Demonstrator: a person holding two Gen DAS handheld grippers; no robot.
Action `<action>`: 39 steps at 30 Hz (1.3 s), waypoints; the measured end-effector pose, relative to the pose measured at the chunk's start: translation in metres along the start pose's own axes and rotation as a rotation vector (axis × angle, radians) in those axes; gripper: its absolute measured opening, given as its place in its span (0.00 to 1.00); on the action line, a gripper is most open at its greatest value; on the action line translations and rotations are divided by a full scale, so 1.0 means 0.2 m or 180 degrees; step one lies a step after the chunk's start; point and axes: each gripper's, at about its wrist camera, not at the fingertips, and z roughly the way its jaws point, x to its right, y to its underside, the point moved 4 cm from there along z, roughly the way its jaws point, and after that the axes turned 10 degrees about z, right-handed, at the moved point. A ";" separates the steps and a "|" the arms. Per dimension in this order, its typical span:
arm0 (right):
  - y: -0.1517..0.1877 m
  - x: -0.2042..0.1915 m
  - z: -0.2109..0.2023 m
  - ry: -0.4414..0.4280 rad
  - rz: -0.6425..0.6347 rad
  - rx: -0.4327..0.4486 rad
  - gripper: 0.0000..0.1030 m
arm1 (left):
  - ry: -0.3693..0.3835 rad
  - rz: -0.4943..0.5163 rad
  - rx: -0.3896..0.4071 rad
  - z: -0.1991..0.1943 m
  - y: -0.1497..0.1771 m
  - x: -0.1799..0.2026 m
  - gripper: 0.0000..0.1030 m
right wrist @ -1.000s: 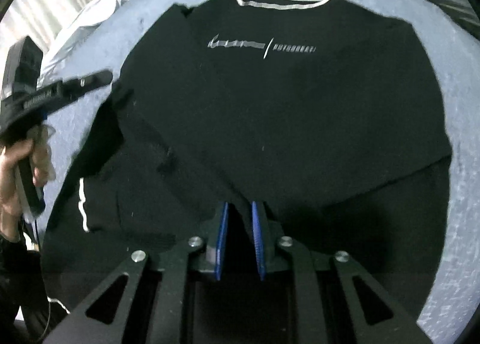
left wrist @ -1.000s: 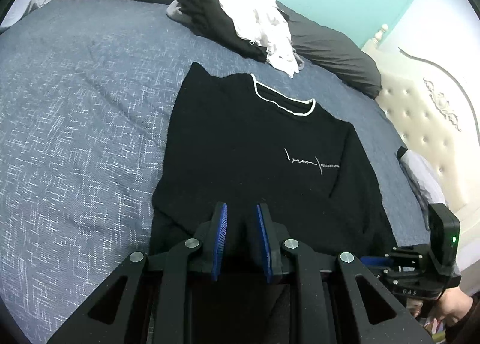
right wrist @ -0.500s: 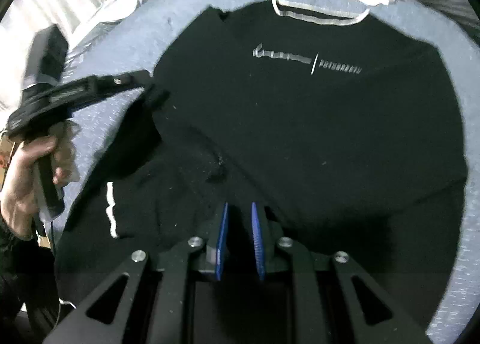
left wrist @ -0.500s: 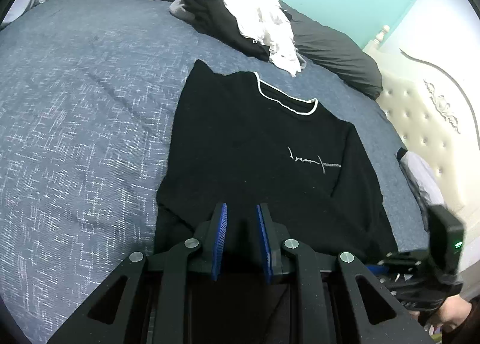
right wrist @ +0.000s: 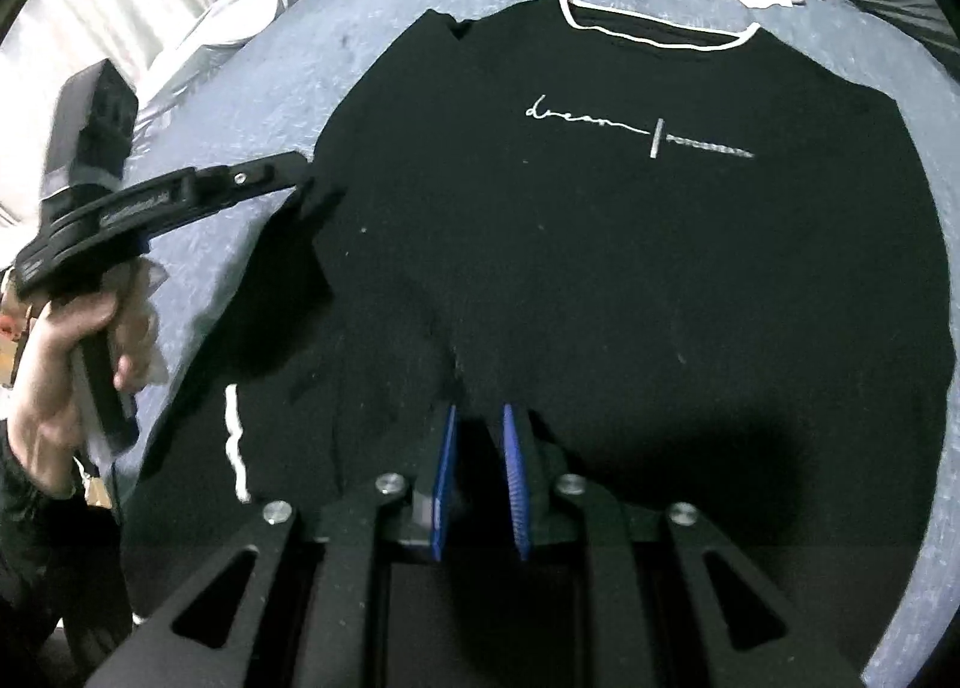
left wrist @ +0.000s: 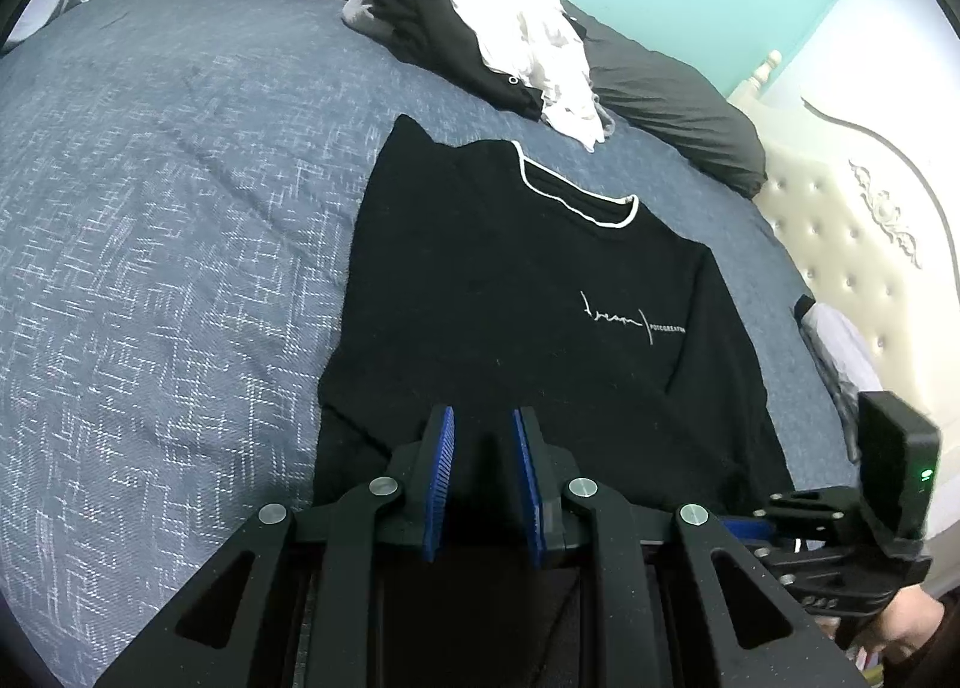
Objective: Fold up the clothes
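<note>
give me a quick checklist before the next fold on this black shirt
1. Black sweatshirt front up, print visible: ok.
2. Body flat on the blue bedspread: ok; lower left part rumpled: not ok.
3. Left gripper holding fabric: cannot tell, jaws slightly apart over the hem.
4. Right gripper holding fabric: cannot tell.
5. Clothes pile apart from the sweatshirt: ok.
6. Sleeves tucked in: cannot tell; one cuff lies near the hem.
</note>
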 end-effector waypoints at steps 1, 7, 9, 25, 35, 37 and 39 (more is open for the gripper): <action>-0.01 0.00 0.02 0.0014 0.0001 -0.0014 0.16 | 0.0003 0.0002 -0.0001 0.00 0.00 0.00 0.21; 0.02 -0.07 -0.04 0.0024 -0.0108 0.0000 0.16 | -0.0012 -0.0019 -0.0001 0.00 0.00 -0.02 0.21; -0.05 -0.08 -0.09 0.0067 -0.0093 0.0173 0.16 | -0.0014 -0.0038 0.0002 0.00 0.00 -0.03 0.21; 0.02 0.01 -0.04 0.0208 -0.0029 -0.0056 0.16 | 0.0007 -0.0038 0.0006 -0.01 0.00 -0.03 0.22; 0.25 0.30 -0.25 0.0283 0.0300 -0.0205 0.16 | 0.0030 -0.0006 -0.0016 0.00 0.00 0.00 0.22; 0.29 0.32 -0.29 0.0282 0.0298 -0.0181 0.16 | 0.0034 0.0004 -0.0017 0.00 0.00 0.01 0.22; 0.31 0.34 -0.31 0.0280 0.0360 -0.0137 0.16 | 0.0033 0.0014 -0.0022 0.00 0.01 0.02 0.22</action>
